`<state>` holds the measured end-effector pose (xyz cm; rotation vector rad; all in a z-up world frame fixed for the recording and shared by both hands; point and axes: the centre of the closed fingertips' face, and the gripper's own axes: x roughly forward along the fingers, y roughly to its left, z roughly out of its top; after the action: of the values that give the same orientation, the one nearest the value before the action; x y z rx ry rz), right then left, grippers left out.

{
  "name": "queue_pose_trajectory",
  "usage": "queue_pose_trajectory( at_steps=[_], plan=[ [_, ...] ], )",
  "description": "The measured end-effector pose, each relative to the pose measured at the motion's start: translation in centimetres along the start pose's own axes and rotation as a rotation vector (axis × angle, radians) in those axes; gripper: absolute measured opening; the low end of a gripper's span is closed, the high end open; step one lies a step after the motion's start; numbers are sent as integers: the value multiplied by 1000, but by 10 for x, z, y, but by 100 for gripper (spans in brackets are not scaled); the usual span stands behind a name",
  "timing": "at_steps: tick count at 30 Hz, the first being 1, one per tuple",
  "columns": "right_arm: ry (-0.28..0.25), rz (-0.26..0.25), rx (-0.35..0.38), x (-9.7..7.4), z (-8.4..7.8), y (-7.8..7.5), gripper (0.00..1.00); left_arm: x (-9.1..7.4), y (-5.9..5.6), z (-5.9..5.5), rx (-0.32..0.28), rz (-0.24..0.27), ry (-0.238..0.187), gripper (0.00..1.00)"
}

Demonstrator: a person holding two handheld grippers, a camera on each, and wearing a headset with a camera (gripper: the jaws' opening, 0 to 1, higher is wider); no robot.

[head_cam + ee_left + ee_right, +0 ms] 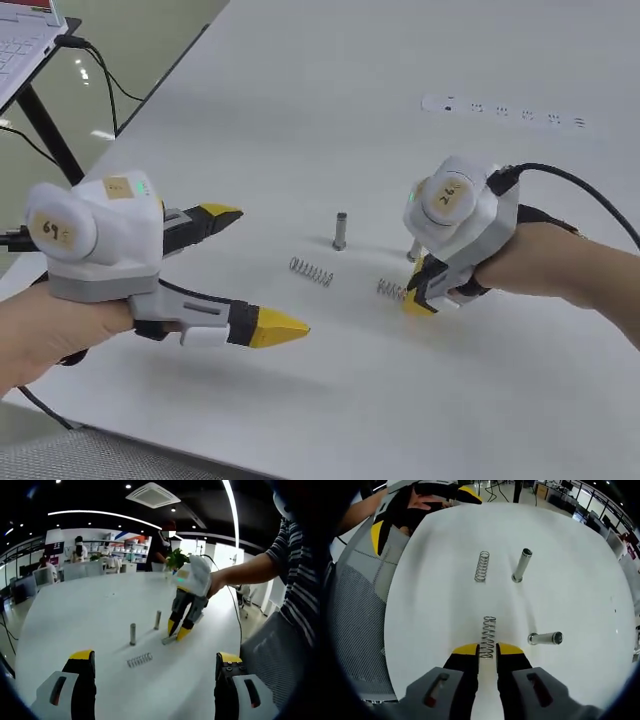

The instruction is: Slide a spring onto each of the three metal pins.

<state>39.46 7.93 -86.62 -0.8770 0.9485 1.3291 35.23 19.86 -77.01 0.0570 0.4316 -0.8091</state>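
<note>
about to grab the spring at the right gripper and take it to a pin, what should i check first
1. End of the spring sits between the right gripper tips: ok, it lies in the narrow gap.
2. Pads really pressing that spring: cannot tell.
3. Closer pin and farther pin upright and bare: ok, the left gripper view shows both standing with nothing on them.
4. Other spring out of the way: ok, it lies flat on the table, apart from both pins.
5. Left gripper clear of the work: ok, open, holding nothing, off to the side.
6. All three pins ready: cannot tell, I count two.
</note>
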Motion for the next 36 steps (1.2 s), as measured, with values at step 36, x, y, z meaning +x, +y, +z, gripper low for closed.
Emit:
queue_pose_trajectory(
  at_steps=[36],
  plan=[
    [-94,-20,-121,-65,1,34,7,31,-48,9,36,-159,7,86]
  ],
)
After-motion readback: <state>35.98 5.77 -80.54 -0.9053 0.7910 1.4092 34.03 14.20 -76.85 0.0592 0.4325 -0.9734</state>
